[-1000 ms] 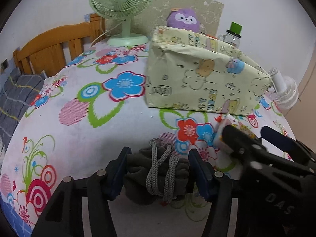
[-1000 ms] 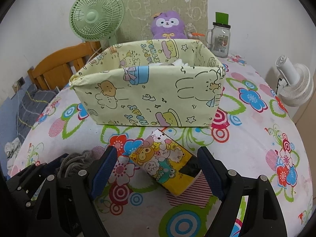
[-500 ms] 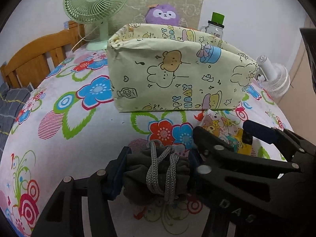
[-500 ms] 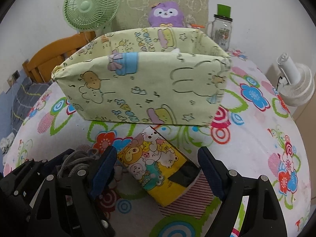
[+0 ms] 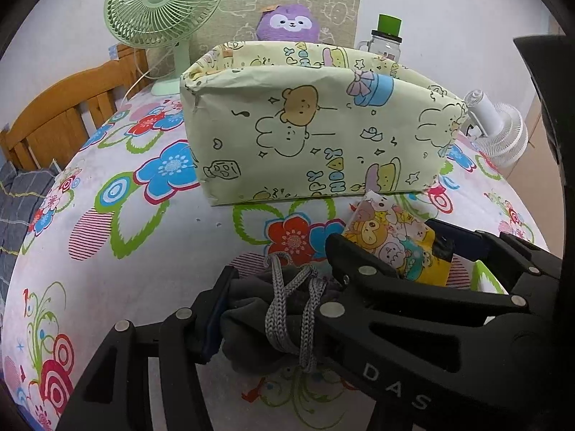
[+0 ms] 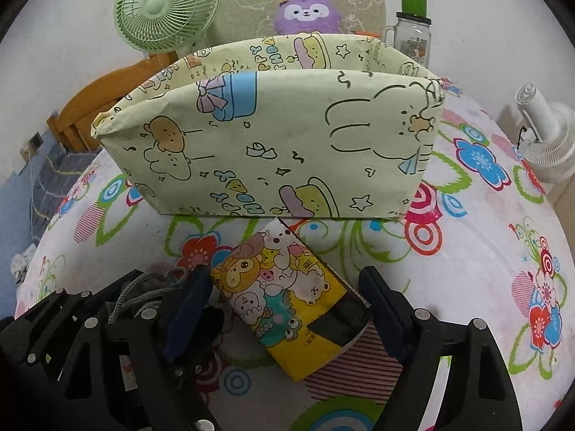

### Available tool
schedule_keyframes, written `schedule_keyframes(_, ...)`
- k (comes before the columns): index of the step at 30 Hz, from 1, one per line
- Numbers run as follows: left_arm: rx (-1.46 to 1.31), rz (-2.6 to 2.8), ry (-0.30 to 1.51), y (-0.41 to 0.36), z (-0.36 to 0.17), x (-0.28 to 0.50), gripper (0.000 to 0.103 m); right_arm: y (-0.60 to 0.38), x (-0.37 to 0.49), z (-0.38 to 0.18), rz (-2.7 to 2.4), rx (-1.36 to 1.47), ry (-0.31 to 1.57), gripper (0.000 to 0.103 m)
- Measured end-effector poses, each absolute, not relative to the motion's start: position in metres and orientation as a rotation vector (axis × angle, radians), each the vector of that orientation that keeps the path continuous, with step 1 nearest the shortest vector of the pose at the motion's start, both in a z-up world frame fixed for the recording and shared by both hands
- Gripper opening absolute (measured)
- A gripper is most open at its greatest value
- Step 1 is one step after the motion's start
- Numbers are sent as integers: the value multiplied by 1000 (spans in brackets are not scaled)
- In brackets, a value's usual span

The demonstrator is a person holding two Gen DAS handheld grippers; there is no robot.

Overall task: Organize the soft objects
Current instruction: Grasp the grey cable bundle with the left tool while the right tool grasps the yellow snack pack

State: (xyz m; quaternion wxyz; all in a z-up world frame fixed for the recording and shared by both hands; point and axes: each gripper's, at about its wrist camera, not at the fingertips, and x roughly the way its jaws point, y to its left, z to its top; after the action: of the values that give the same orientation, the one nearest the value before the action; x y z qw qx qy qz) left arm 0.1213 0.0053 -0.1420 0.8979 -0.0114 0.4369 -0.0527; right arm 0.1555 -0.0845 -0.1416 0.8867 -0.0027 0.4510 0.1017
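A: Left gripper (image 5: 273, 318)?

B: My left jaws are clamped on the dark grey cloth bundle (image 5: 258, 319), its knitted cord (image 5: 287, 309) draped over the top. Same grip as a second ago. The hand has slid sideways since then, so the cartoon-print fabric box (image 5: 316, 133) now sits square in front rather than off to the right.

A: Right gripper (image 6: 284, 309)?

B: Wide open, straddling the yellow cartoon tissue pack (image 6: 287, 298) that lies flat on the flowered tablecloth (image 6: 485, 251). The pads stand clear of it on both sides. The jaws have just narrowed a touch. The pack is unmoved, one corner just short of the box's front wall.

A: Surroundings?

B: Green desk fan (image 6: 167, 5), purple plush (image 6: 309, 12) and glass jar (image 6: 413, 36) behind the box; white fan (image 6: 550, 136) at the right edge.
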Motion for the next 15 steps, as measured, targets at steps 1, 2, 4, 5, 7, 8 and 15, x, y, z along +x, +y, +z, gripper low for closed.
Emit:
schedule_keyframes(1, -26, -113, 905, 5, -142, 121, 62, -85, 155, -141, 209, -4, 934, 84)
schedule_keyframes(2, -31, -117, 904, 4, -141, 121, 61, -87, 153, -139, 205, 0, 925, 84)
schedule_keyframes(4, -28, -117, 901, 2, -140, 120, 61, -89, 149, -135, 191, -8, 902, 84)
schedule_keyframes(5, -24, -117, 899, 0, -140, 119, 61, -90, 147, -133, 186, -15, 895, 84)
schedule_keyframes(7, -21, -123, 896, -3, -138, 118, 61, -95, 145, -130, 179, -12, 893, 84)
schedule_keyframes(8, -18, -123, 892, -5, -137, 117, 61, -97, 144, -129, 177, -9, 893, 84)
schedule_keyframes(15, -7, -135, 869, -17, -125, 108, 61, -110, 134, -117, 155, -7, 877, 84)
